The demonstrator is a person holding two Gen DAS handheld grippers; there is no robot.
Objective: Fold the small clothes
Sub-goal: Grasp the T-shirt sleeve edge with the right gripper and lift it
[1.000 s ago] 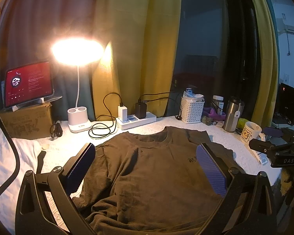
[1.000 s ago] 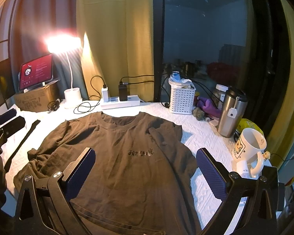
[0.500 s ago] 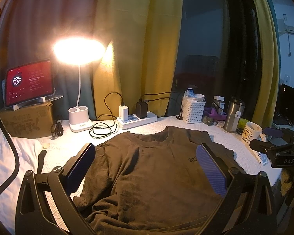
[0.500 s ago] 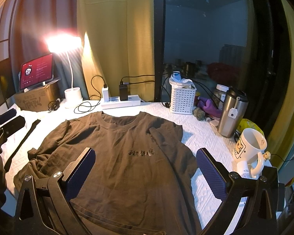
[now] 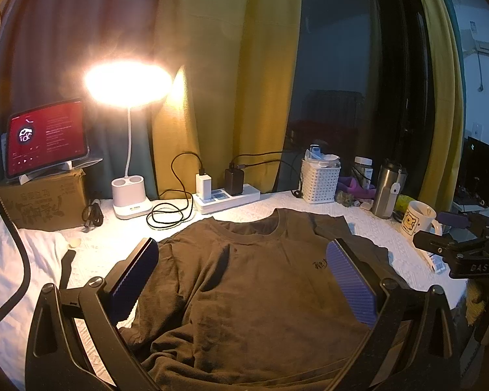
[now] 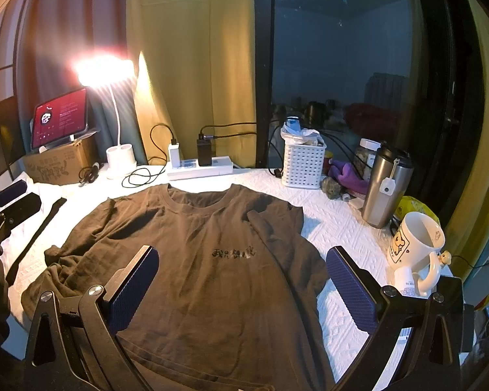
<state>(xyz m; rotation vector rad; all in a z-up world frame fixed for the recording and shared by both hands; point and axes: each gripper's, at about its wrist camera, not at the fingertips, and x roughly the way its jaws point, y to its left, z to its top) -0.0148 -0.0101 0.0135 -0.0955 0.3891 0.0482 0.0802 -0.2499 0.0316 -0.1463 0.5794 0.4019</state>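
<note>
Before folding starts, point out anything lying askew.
The dark brown T-shirt lies face up, but its right sleeve is folded over the chest and its left sleeve is bunched, unlike the flat body.

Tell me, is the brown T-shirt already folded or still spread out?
Mostly spread: the T-shirt lies front up, collar and print showing; only its right sleeve is turned in.

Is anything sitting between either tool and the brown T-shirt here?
Nothing visible. The brown T-shirt lies spread on the white cloth directly under the open left tool and open right tool; the mug stands off to its side.
</note>
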